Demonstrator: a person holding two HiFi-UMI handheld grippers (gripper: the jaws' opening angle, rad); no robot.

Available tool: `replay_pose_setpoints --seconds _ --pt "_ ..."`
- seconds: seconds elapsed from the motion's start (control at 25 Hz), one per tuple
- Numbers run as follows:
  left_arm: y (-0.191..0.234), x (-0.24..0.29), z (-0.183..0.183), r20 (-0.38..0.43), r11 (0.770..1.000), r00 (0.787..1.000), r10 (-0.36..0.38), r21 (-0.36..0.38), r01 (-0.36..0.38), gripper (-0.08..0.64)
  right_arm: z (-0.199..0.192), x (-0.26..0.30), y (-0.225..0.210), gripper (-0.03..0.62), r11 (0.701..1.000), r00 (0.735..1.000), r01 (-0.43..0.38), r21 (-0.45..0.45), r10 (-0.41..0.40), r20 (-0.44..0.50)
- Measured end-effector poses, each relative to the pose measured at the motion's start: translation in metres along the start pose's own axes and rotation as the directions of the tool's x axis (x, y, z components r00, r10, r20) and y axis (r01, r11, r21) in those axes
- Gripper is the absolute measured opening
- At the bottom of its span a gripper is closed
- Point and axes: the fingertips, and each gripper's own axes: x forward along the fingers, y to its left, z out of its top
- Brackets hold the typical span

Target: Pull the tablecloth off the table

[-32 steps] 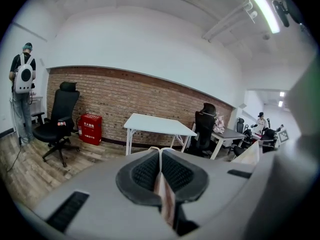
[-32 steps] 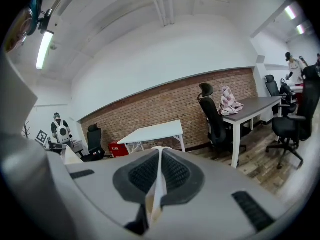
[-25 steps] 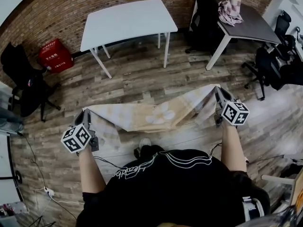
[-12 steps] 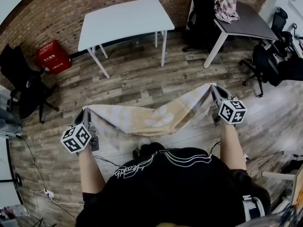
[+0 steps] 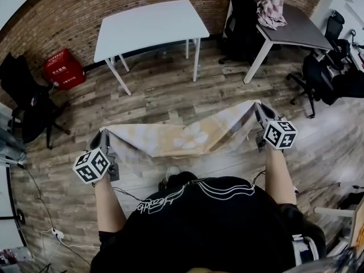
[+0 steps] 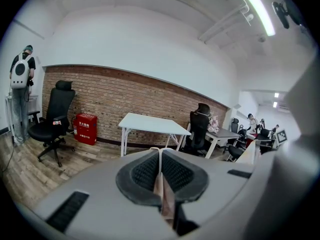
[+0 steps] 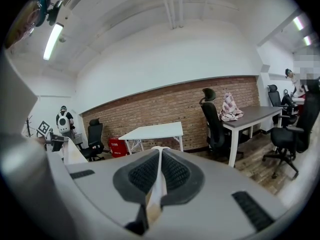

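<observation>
The beige tablecloth with white flower print hangs in the air between my two grippers, sagging in the middle, clear of the bare white table that stands further off by the brick wall. My left gripper is shut on the tablecloth's left corner; a pinkish strip of cloth shows pinched between its dark pads. My right gripper is shut on the right corner, with pale cloth squeezed between its pads. The white table shows ahead in both gripper views.
A red box and a black office chair stand at the left by the brick wall. A grey desk with cloth on it and black chairs are at the right. Wooden floor lies between me and the white table. A person stands far left.
The held tablecloth has shifted only slightly; both grippers have stayed nearly still, and the view has drifted a little.
</observation>
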Motion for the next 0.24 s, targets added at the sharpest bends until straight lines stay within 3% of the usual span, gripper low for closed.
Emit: replay_pose_setpoints --seconds 0.24 --pt "-0.0032 -0.0001 -0.0034 -0.006 1.000 1.000 -0.005 -0.001 0.005 0.011 -0.0033 -0.0065 -0.0008 -0.003 1.000 1.000 0.005 0.013 -0.005 0.008"
